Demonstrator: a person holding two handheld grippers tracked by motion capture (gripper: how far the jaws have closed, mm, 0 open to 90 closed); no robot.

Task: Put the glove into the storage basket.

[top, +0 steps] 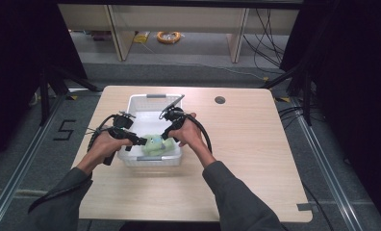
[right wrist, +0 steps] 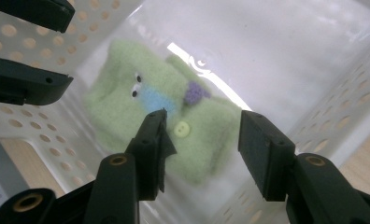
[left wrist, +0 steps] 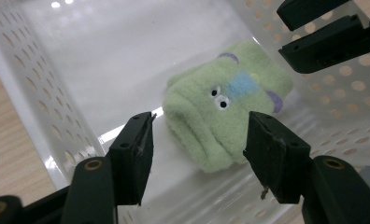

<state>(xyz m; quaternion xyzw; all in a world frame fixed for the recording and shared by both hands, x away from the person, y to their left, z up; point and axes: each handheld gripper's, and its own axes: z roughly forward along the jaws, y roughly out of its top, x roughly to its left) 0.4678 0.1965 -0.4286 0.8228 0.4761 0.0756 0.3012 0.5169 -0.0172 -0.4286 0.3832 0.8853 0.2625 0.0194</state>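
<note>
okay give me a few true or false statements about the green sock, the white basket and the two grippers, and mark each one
1. The folded green fleece sock lies inside the white perforated basket. True.
2. The left gripper is clamped on the sock. False: its jaws stand open, apart from the sock.
3. The sock has embroidered eyes and a blue patch. True.
4. The right gripper holds the sock up above the basket. False: its jaws are open and the sock rests on the basket floor.
5. The basket stands on a wooden table. True.
</note>
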